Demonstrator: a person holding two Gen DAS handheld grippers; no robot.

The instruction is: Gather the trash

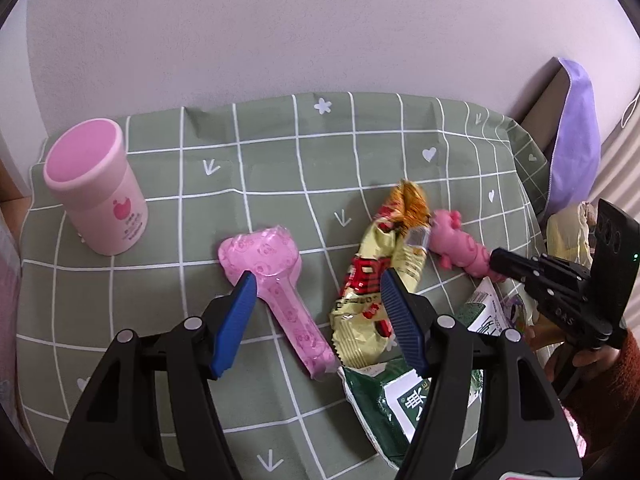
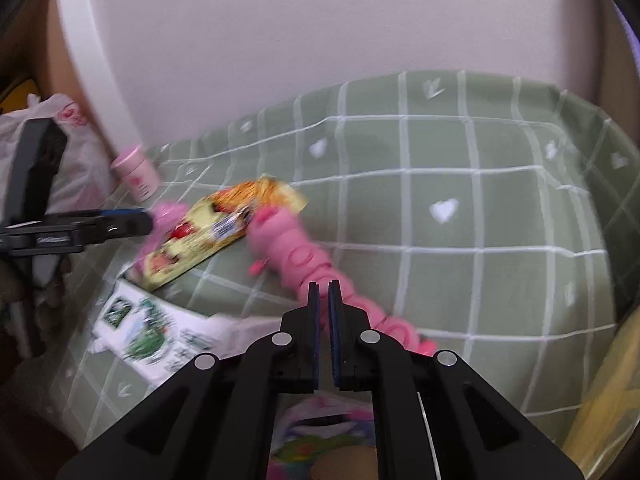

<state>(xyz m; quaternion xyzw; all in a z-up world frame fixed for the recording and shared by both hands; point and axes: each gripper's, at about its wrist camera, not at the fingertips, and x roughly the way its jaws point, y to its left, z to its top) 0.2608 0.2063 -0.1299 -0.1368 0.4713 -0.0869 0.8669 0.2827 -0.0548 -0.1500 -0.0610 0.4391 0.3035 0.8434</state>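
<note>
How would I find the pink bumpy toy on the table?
Start at the green checked tablecloth, then find the yellow snack wrapper lying in the middle. The pink toy lies against the wrapper's far end, by the right gripper. It is chunky, ringed and solid pink, unlike the flat packets nearby.

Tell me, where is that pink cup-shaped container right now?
The pink container stands upright at the far left of the green checked cloth in the left wrist view, near the wall, well left of the pink wrapped spoon.
</note>
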